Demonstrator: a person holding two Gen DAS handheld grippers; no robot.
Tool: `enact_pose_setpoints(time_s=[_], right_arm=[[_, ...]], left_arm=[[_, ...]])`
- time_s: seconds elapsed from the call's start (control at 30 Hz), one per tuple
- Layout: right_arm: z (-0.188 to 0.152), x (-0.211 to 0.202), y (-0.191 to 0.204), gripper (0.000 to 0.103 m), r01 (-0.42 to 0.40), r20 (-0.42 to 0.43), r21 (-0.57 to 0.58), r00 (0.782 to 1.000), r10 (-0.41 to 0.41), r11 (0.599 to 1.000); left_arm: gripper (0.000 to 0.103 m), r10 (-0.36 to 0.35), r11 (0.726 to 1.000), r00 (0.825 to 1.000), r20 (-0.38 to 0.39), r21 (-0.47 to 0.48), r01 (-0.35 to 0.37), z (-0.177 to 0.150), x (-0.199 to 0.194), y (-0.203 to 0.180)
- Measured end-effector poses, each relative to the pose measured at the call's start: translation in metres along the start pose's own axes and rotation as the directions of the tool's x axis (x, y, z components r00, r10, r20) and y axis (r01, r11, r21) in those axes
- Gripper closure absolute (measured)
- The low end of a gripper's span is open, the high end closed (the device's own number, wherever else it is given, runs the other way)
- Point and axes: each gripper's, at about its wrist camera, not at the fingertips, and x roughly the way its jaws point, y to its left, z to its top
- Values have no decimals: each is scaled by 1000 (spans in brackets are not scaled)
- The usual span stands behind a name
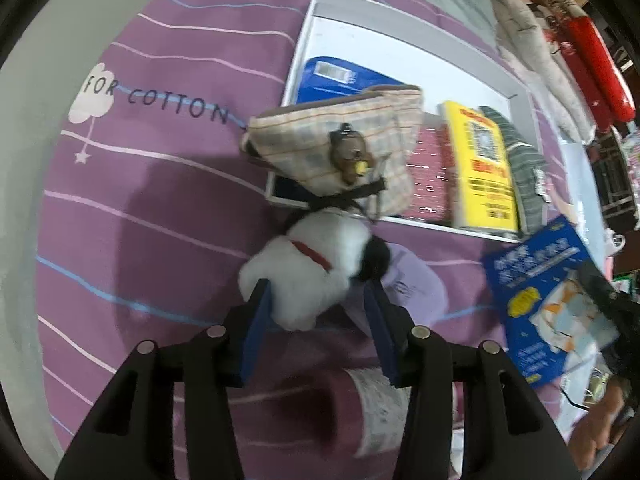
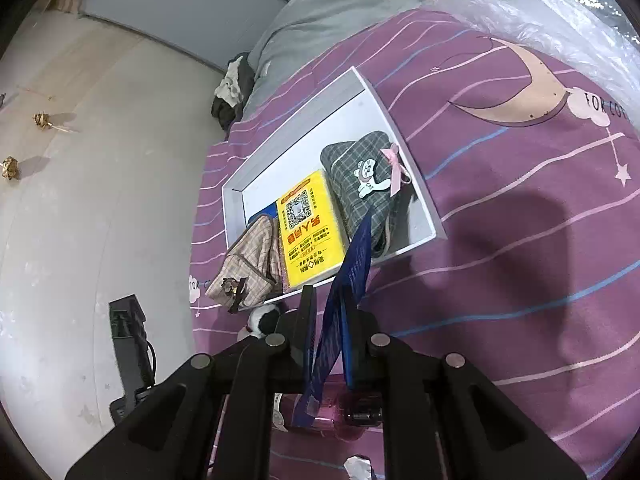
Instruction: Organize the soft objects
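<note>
My left gripper (image 1: 318,300) has its jaws around a white plush dog (image 1: 308,272) with a red collar and black ear, on the purple bedspread just in front of the white tray (image 1: 400,36). The dog also shows in the right wrist view (image 2: 262,320). A beige plaid pouch (image 1: 336,144) with a brown bear charm leans over the tray's near corner. My right gripper (image 2: 330,320) is shut on a blue packet (image 2: 350,280), seen edge-on; in the left wrist view the blue packet (image 1: 548,304) shows at right. A green plaid pouch (image 2: 362,184) lies in the tray.
The tray also holds a yellow packet (image 2: 310,228), a pink item (image 1: 430,176) and a blue box (image 1: 340,80). A lilac cloth (image 1: 408,284) lies beside the dog. A pink bottle (image 2: 340,412) lies under my right gripper. The bed edge and floor (image 2: 100,200) are to the left.
</note>
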Motion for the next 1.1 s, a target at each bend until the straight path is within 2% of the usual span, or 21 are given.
enact_pose_setpoints(time_s=[0.07, 0.37, 0.5, 0.63, 0.73, 0.8, 0.93, 1.1], right_arm=[[0, -1, 0, 93, 3, 2, 0, 1000, -3, 1000], [0, -9, -1, 93, 9, 22, -2, 1000, -9, 1000], [1, -14, -2, 95, 8, 37, -4, 999, -8, 1000], [1, -8, -2, 95, 66, 16, -23, 998, -66, 998], [1, 2, -5, 95, 97, -30, -24, 995, -98, 995], [-1, 10, -4, 95, 144, -68, -53, 987, -147, 988], [-2, 16, -4, 95, 156, -74, -76, 984, -162, 985], [-6, 22, -1, 95, 157, -77, -114, 983, -167, 981]], left_arm=[[64, 39, 999, 999, 3, -6, -39, 2, 6, 4], [63, 32, 999, 999, 14, 17, -33, 3, 11, 8], [61, 59, 997, 998, 15, 51, -60, 2, 14, 3], [58, 78, 994, 997, 17, 71, -79, 1, 16, -3], [55, 124, 985, 992, 18, 122, -125, -2, 24, -15], [55, 162, 977, 986, 27, 139, -164, -1, 32, -18], [66, 155, 981, 987, 43, 114, -159, -2, 33, -14], [68, 132, 988, 989, 60, 78, -136, -2, 20, -7]])
